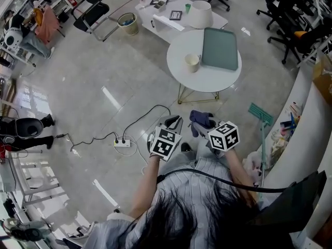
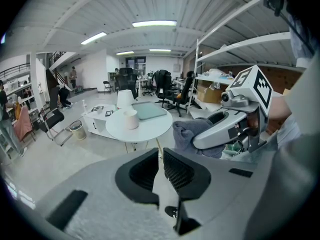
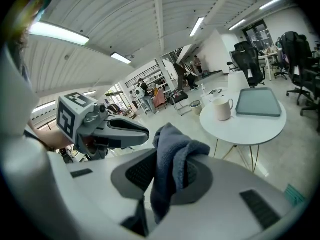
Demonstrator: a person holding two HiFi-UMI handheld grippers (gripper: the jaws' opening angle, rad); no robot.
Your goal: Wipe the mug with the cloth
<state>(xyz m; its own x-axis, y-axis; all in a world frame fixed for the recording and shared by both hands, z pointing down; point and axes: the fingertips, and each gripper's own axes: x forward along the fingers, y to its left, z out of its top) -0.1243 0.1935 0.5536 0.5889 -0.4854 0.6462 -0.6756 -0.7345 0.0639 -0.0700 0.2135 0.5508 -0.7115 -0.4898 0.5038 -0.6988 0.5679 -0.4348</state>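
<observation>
**Cloth in grip, mug not yet reached**

The right gripper (image 3: 169,176) is clamped on the blue-grey cloth (image 3: 175,144), which is bunched over its jaws. The left gripper (image 2: 161,170) is closed on nothing. The mug (image 1: 192,62) stands on the round white table (image 1: 207,79) at the head view's upper centre, well apart from both grippers (lower centre). This looks like the approach step: next, close in and bring the cloth to the mug.

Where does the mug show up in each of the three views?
Head view: mug at upper centre, on the left part of the round table.
Left gripper view: mug left of centre, on the table beyond the fingers.
Right gripper view: mug right of centre, handle to its right.
Shared landmark: the green tray beside the mug on that table.
</observation>
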